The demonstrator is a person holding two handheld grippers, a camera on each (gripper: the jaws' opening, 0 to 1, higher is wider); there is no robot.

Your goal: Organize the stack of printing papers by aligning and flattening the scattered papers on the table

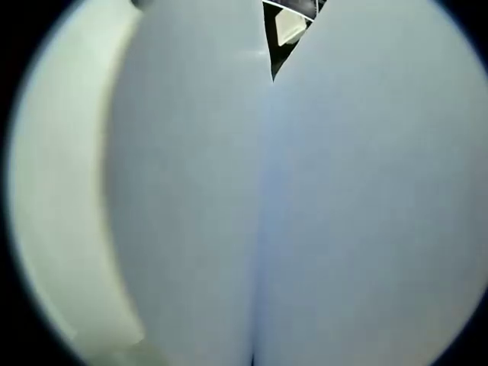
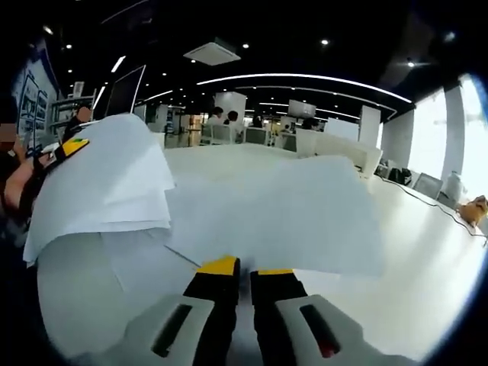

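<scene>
White printing paper (image 1: 343,213) lies right against the lens in the left gripper view, two surfaces meeting along a vertical crease. In the right gripper view, my left gripper (image 2: 72,146) comes in from the left with its yellow tip on top of a lifted bundle of sheets (image 2: 107,183), which droops over it above the table. More sheets (image 2: 305,213) lie spread flat on the white table (image 2: 427,259). My right gripper (image 2: 245,268) is low over the near sheets, its yellow-tipped jaws pressed together with nothing visibly between them.
A person's hand (image 2: 19,187) is behind the left gripper. Chairs, monitors and people (image 2: 229,118) stand at the far end of the long table. A small brown object (image 2: 474,207) sits at the right edge. A dark gap (image 1: 286,30) opens at the top of the paper.
</scene>
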